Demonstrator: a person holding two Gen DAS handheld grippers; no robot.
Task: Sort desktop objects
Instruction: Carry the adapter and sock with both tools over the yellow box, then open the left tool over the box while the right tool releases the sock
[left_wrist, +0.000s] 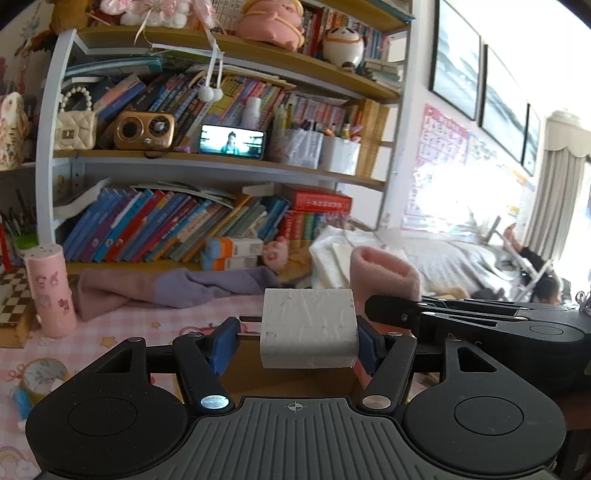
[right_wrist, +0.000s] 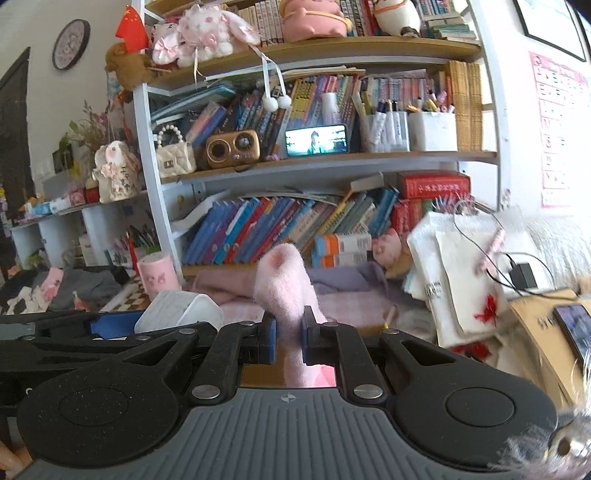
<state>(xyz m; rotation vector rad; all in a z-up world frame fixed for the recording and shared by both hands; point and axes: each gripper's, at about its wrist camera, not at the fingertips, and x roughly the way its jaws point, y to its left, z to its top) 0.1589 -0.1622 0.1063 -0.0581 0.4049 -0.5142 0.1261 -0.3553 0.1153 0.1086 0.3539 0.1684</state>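
In the left wrist view a white box (left_wrist: 308, 326) sits between the blue pads of my left gripper (left_wrist: 295, 341). The right pad touches it; a gap shows at the left pad. My right gripper (right_wrist: 289, 338) is shut on a fluffy pink sock (right_wrist: 286, 291) and holds it up above the desk. The sock also shows in the left wrist view (left_wrist: 386, 273), right of the box, with the right gripper's black arm (left_wrist: 461, 321) beside it. The white box also shows in the right wrist view (right_wrist: 179, 312), at the left.
A pink-checked desk mat (left_wrist: 122, 332) lies under the grippers. A pink cylinder holder (left_wrist: 50, 290) stands left. Pink and purple cloths (left_wrist: 177, 286) lie before the bookshelf (left_wrist: 221, 162). White bags (right_wrist: 454, 280) and a cardboard box with a phone (right_wrist: 554, 332) are at right.
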